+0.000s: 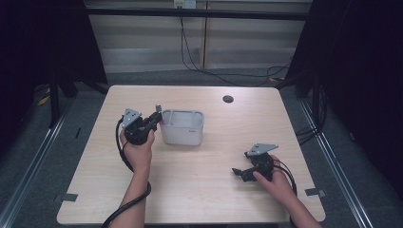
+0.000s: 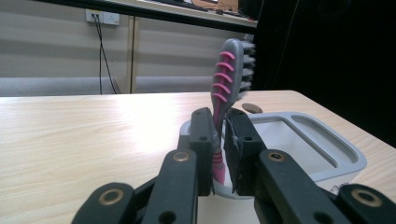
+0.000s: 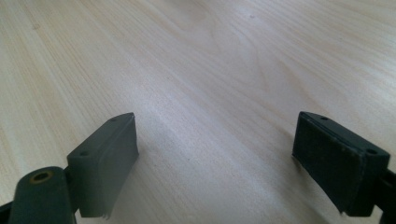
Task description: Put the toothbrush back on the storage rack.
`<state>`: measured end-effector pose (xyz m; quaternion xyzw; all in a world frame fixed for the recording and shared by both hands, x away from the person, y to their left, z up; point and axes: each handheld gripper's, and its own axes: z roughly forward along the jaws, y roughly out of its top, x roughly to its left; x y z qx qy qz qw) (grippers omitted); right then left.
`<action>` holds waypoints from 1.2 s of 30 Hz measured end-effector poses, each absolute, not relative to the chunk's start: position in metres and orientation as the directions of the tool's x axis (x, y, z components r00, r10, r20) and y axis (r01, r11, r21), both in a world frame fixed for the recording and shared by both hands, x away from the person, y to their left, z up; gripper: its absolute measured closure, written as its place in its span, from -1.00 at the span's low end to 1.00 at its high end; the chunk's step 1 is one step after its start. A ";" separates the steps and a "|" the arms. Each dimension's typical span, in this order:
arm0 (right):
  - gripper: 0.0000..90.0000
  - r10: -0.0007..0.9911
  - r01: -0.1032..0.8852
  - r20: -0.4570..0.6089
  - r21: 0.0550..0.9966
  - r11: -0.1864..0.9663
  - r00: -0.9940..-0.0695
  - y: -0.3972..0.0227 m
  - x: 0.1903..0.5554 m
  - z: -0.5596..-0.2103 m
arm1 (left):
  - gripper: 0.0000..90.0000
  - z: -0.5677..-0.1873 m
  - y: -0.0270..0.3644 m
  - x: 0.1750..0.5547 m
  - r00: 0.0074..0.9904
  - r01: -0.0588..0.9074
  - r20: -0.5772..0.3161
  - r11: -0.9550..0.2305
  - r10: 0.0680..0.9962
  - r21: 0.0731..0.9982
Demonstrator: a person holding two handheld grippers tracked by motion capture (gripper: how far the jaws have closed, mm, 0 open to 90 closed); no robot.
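High view: left tool (image 1: 156, 118) grips a toothbrush (image 1: 158, 110) upright, touching the near-left rim of the grey holder (image 1: 183, 127); right tool (image 1: 242, 173) rests on the tabletop (image 1: 199, 190).
Left gripper view: pads clamp the toothbrush handle.
Right gripper view: jaws wide apart, empty.

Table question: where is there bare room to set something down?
Bare wood lies between the white holder and the right claw, along the table near edge, and behind the holder. It is crowded where the left claw holds the toothbrush by the holder.
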<state>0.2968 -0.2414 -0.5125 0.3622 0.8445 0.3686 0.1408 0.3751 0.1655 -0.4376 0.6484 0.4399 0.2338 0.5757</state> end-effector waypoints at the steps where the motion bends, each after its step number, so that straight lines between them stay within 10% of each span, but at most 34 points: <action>1: -0.70 0.715 0.508 0.029 0.724 0.466 -0.698 -0.241 0.297 -0.513 | 0.82 -0.438 0.165 0.375 0.503 0.301 -0.202 0.049 0.840 0.952; 36: -0.70 0.715 0.507 0.029 0.724 0.466 -0.698 -0.241 0.297 -0.513 | 0.57 -0.435 0.171 0.373 0.499 0.330 -0.185 0.012 0.847 0.944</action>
